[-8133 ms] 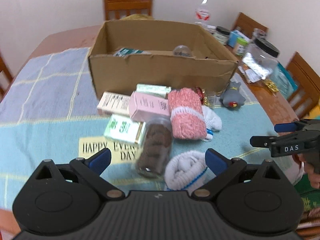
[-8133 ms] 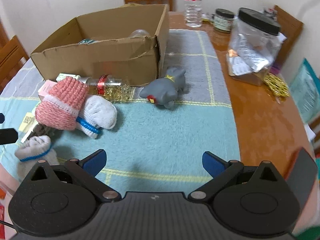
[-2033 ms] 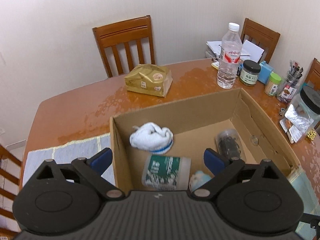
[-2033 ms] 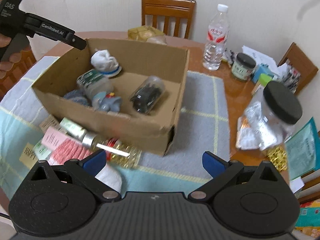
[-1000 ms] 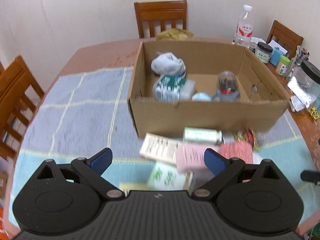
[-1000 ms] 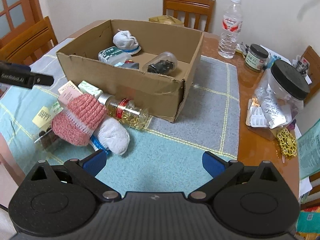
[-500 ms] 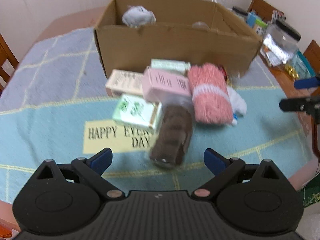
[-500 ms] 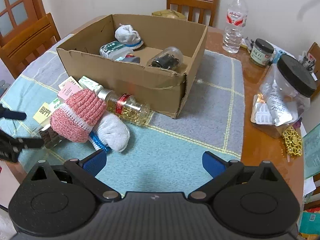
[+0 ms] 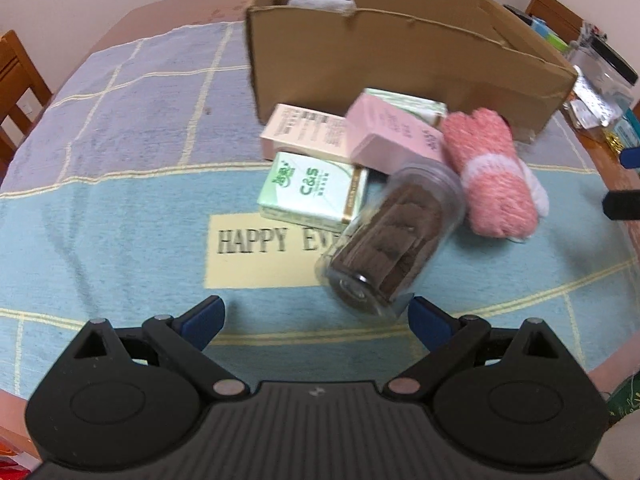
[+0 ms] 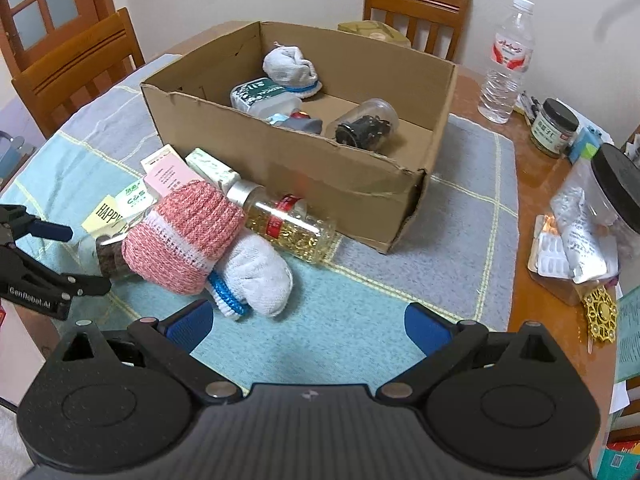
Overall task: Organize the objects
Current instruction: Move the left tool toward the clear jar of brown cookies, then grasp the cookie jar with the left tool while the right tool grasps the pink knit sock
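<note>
A cardboard box (image 10: 304, 168) stands on the table and holds a white sock ball (image 10: 290, 66), a green-labelled container (image 10: 260, 94), a grey toy and a clear jar (image 10: 366, 124). In front of it lie a clear jar of brown discs (image 9: 394, 240), a green carton (image 9: 312, 190), a pink box (image 9: 392, 134), a cream box (image 9: 306, 132), a pink knit roll (image 9: 488, 176), a white sock (image 10: 256, 276) and a bottle of yellow pieces (image 10: 288, 226). My left gripper (image 9: 316, 316) is open and empty, just before the brown jar's base. My right gripper (image 10: 306, 326) is open and empty, near the white sock.
A blue and grey checked cloth (image 9: 120, 200) covers the table. A water bottle (image 10: 508, 64), a dark-lidded jar (image 10: 554, 128), a large plastic jar with blister packs (image 10: 592, 220) and a gold ornament (image 10: 600, 314) stand at the right. Wooden chairs (image 10: 416, 4) surround the table.
My left gripper has dropped the white sock ball into the box, then come back low in front of the brown jar. My right gripper has edged nearer the pile.
</note>
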Motion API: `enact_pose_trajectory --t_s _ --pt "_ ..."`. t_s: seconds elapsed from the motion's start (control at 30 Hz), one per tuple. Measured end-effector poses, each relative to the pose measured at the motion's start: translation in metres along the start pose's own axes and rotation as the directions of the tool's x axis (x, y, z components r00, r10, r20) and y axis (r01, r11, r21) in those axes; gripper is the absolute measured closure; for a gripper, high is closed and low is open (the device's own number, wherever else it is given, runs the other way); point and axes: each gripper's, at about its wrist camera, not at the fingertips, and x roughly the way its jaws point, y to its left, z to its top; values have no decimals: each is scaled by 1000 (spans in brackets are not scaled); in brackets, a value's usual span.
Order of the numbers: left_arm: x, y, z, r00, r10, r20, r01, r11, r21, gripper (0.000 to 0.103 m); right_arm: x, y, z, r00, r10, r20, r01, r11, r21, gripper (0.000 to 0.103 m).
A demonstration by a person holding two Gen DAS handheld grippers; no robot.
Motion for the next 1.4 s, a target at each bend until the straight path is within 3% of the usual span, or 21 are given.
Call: enact_pose_trajectory --t_s 0.33,0.67,1.13,1.4 --pt "9 33 10 999 50 -18 -51 998 -40 5 9 21 11 1000 23 -18 -25 997 -79 0" --pt "-1 40 2 999 29 -24 -31 996 -78 5 23 51 31 995 103 -16 -104 976 -193 0" --pt "-30 73 -21 994 105 -6 -103 966 -238 5 52 118 55 967 255 -31 -244 875 -418 0" --pt "-33 67 -19 997 81 19 -74 969 -237 5 69 117 39 974 206 -90 -225 875 -428 0"
